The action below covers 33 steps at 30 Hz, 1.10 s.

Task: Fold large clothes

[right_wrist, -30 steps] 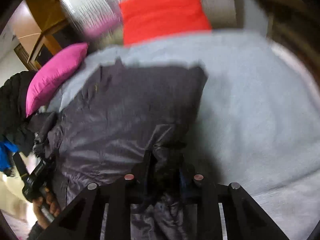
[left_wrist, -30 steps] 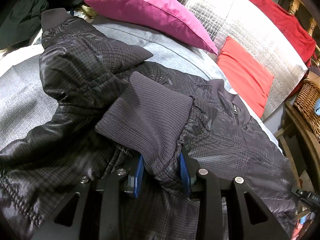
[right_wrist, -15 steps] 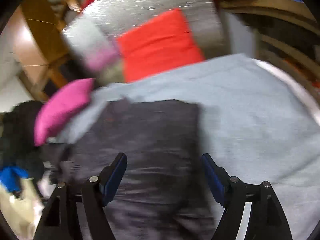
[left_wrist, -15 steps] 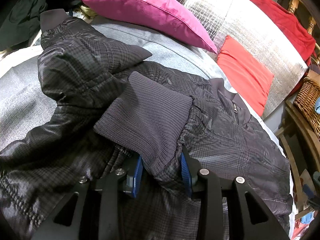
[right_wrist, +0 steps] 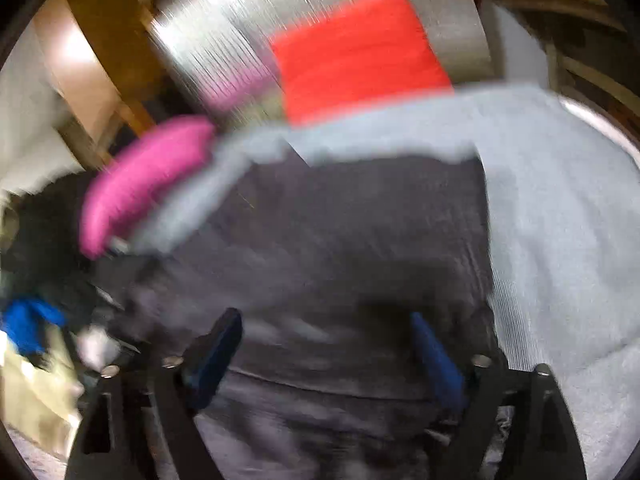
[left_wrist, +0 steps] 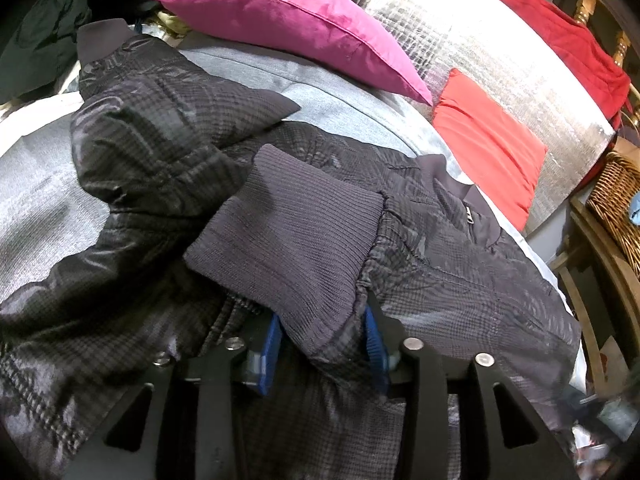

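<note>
Left wrist view showed the dark jacket (left_wrist: 460, 280) spread on the grey bed cover (left_wrist: 328, 92), hemmed by a pink pillow (left_wrist: 288, 20) and a red cushion (left_wrist: 488, 148). The left gripper (left_wrist: 324, 344) tilted downward, its jaws easing apart around the ribbed cuff (left_wrist: 288, 248). The right gripper (right_wrist: 332, 352), blurred, was opening wide above the jacket, gripping nothing. No writing was legible.

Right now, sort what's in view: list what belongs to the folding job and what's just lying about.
Part of the job:
- dark jacket
- its ribbed cuff, between the opening left claw jaws
- right claw, opening, empty

Lying about:
- pink pillow
- red cushion
- wicker basket
</note>
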Motion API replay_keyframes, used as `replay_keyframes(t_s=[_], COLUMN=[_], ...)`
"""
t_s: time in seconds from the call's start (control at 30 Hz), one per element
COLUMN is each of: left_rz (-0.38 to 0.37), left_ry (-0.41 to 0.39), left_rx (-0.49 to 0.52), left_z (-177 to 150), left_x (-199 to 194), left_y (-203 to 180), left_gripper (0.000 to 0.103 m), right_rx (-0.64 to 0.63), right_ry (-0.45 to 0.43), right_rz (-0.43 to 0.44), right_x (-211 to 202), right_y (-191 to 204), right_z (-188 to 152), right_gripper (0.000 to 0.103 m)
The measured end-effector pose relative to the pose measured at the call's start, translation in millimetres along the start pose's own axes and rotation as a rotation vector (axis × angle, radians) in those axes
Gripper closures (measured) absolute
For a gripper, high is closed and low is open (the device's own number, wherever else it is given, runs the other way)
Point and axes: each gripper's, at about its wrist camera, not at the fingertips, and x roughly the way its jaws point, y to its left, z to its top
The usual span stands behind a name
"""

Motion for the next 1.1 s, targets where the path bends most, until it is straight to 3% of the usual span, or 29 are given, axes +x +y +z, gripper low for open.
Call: replay_keyframes(t_s=[0.07,0.13,0.2,0.3,0.33,0.37,0.4,0.47,0.57,0.67,0.77,0.83,0.9,0.97,1.1], left_rz=[0.004,0.019,0.045,0.036,-0.010,-0.025,-0.028,0.011,0.130,0.288,0.536,0.744,0.821,0.790,0.618], left_ry=[0.008,0.019,0.058,0.107,0.083,0.063,0.032,-0.058,-0.090,-0.086,-0.064,-0.025,-0.027,-0.056,-0.110], left_rx=[0.006,0.029,0.066,0.079,0.086,0.105,0.135,0.190,0.236,0.185,0.101,0.083,0.069,0.023,-0.053], left_z=[1.3,2.7,6.3,14.5,18.7,20.7,23.5,28.7,37.6,47.6,55.9,61.2,63.7,66.8,77.7], left_x=[1.2,1.7,-1.5,-28.2,-49.9,-64.9,-84.2,-125.3,-155.2,-169.4,-173.7,-167.5,-164.6,-164.5,-162.3], left_y=[-0.8,-6.7,-15.0,-22.1,-21.8,-20.5,-17.7,-0.1,42.2,103.4,177.0,224.9,258.4,288.0,313.5], left_gripper=[0.059,0.056,0.048,0.047,0.044,0.033,0.021,0.014,0.014,0.014,0.014,0.014,0.014,0.014,0.014], right_rx=[-0.024,-0.032,-0.067,-0.083,-0.084,-0.081,-0.075,-0.058,-0.058,-0.080,-0.129,-0.173,-0.216,-0.273,-0.409], right_ry=[-0.060,-0.098,-0.144,-0.140,-0.132,-0.119,-0.110,-0.091,-0.063,-0.053,-0.046,-0.035,-0.028,-0.022,-0.025], right_rz=[-0.031,0.056,0.045,0.047,0.049,0.044,0.039,0.049,0.051,0.059,0.052,0.039,0.029,0.011,-0.026], right_x=[-18.2,-43.0,-65.4,-84.0,-86.9,-88.5,-96.1,-102.1,-101.5,-110.6,-118.1,-122.0,-125.7,-129.0,-128.0], right_y=[12.2,25.6,41.8,50.9,51.3,50.9,46.6,46.1,52.1,66.0,83.7,96.8,112.1,134.1,185.4], right_z=[0.4,0.1,-6.8,-32.3,-43.1,-53.4,-61.8,-85.0,-107.0,-127.9,-143.1,-149.0,-151.2,-149.1,-135.4], right_gripper=[0.013,0.013,0.014,0.014,0.014,0.014,0.014,0.014,0.014,0.014,0.014,0.014,0.014,0.014,0.014])
